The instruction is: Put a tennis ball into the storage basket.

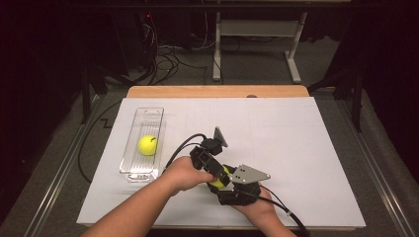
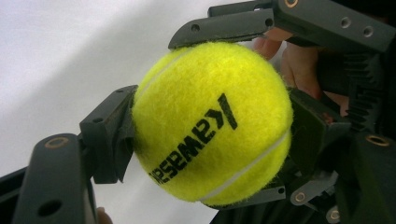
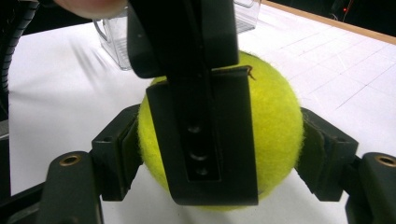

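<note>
Two grippers on one tennis ball (image 2: 212, 123) here, so this looks like the handover step. The left gripper (image 2: 210, 135) has its jaws clamped on the ball's sides, and the right gripper (image 3: 219, 154) is squeezing the same ball crosswise. The ball sits between both hands, just above the white table (image 1: 296, 148), near the front edge. A second ball (image 1: 147, 144) already lies in the clear tray (image 1: 143, 170) off to the left. My guess: next the right one has to let go cleanly so the left can carry the ball over to the tray. Black print on the felt reads upside down, something like "KAWASE", can't be sure of the rest.
</note>
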A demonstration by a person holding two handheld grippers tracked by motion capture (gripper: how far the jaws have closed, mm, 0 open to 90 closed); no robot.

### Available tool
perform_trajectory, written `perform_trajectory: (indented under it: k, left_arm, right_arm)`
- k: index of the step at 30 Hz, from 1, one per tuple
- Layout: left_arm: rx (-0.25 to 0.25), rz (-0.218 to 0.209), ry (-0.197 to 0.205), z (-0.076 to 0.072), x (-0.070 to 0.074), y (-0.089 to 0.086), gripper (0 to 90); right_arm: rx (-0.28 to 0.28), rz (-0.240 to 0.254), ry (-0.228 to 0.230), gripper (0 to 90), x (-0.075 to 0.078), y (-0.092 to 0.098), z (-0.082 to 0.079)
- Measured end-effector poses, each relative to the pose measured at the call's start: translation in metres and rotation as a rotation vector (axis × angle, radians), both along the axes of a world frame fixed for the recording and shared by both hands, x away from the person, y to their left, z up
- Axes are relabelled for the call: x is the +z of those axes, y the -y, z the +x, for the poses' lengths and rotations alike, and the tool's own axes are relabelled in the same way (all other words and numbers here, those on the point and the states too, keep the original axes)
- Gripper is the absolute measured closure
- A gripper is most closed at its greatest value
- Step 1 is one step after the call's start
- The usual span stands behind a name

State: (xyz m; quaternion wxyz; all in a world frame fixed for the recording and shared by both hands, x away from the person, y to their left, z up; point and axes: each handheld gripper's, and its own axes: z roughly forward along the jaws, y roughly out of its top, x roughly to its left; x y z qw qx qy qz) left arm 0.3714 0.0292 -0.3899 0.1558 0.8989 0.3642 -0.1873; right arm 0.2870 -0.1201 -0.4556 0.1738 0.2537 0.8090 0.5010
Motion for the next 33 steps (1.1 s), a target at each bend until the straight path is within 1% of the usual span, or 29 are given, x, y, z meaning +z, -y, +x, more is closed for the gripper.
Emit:
perform_trajectory:
  k: [14, 16, 20, 23, 25, 28, 33]
  left_arm:
    - [0.001, 0.003, -0.002, 0.0003, -0.0005, 0.0007, 26.9]
    - [-0.001, 0.005, -0.004, 0.0002, -0.0008, 0.0013, 26.9]
    - [-0.003, 0.004, -0.005, -0.0003, -0.0013, 0.0026, 26.9]
    - [-0.004, 0.006, -0.004, -0.0005, -0.0012, 0.0028, 26.9]
    - [-0.004, 0.008, -0.004, -0.0003, -0.0006, 0.0022, 26.9]
    - [-0.001, 0.008, -0.002, 0.0003, 0.0003, 0.0009, 26.9]
    - [0.008, 0.016, 0.005, 0.0012, 0.0018, -0.0018, 26.9]
  right_arm:
    - [0.002, 0.001, 0.005, 24.9, -0.0007, 0.0002, 0.0003]
    - [0.002, 0.013, 0.006, 22.5, -0.0009, -0.0003, 0.0001]
    - [-0.007, 0.028, 0.006, 13.8, -0.0010, -0.0013, 0.0005]
    - [-0.020, 0.028, 0.012, 3.5, -0.0021, -0.0030, 0.0002]
    - [-0.024, 0.031, 0.015, 0.1, -0.0025, -0.0035, 0.0000]
    - [-0.022, 0.039, 0.022, 0.1, -0.0022, -0.0033, -0.0009]
    - [-0.018, 0.036, 0.033, 0.1, -0.0019, -0.0034, -0.0014]
